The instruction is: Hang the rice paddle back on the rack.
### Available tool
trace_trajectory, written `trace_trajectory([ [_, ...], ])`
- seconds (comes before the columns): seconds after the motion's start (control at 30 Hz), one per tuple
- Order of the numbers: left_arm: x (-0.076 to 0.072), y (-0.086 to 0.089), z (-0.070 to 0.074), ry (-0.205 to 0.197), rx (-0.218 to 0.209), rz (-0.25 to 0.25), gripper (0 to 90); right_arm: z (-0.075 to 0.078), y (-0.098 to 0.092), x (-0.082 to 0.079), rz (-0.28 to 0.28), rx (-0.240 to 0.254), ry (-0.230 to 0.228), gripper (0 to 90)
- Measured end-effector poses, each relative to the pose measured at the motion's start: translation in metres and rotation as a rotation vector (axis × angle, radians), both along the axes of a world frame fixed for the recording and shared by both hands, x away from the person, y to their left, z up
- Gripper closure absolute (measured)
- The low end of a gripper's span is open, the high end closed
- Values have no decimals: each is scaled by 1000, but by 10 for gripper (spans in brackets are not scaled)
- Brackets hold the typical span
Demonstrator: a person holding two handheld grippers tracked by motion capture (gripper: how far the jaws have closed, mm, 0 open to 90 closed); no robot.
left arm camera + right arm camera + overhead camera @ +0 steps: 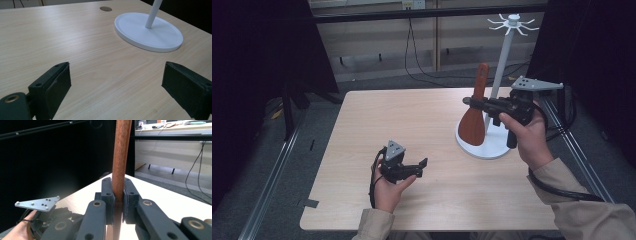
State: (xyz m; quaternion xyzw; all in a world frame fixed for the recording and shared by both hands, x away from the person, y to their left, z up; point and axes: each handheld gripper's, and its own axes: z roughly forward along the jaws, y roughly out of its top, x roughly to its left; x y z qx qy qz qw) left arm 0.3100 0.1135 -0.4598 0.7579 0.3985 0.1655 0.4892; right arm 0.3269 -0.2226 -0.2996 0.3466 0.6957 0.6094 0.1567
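High view: a spatula (475,112) is held upright by its handle in the right hand-held gripper (473,102), clamped shut, beside the stand (499,80). Hanging it on a top hook is judged the step in hand; lifting is called for. The left hand-held gripper (422,166) is held wide open, empty, over the pale wooden counter (412,120). Dark curtains flank it.

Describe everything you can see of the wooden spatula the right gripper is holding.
The wooden spatula is reddish-brown, with a grained look in the right gripper view. It has a long narrow handle with a rounded top end and widens into a broad flat blade at the bottom. It stands nearly upright, blade down, over the white stand's round base, in front of the stand's pole; whether the blade touches the base cannot be told. The right gripper is shut on the handle, one pad on each side.
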Motion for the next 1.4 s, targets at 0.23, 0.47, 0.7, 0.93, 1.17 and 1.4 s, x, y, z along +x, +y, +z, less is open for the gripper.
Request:
trace_trajectory([
  [0.23, 0, 3, 1, -2, -2, 8, 75, 12, -10, 7, -17, 7, -11, 821],
  [0.47, 1, 2, 0, -1, 3, 3, 75, 25, -20, 15, -40, 8, -16, 820],
  [0.7, 1, 2, -1, -1, -1, 5, 75, 35, -26, 22, -40, 4, -28, 821],
  [0.93, 1, 4, 0, -3, 0, 7, 76, 42, -30, 32, -52, 3, -28, 821],
  [1.17, 2, 4, 0, -6, 0, 5, 75, 44, -37, 37, -69, 18, -29, 821],
  [1.4, 2, 5, 0, -4, -3, 5, 75, 43, -42, 41, -79, 28, -22, 820],
])
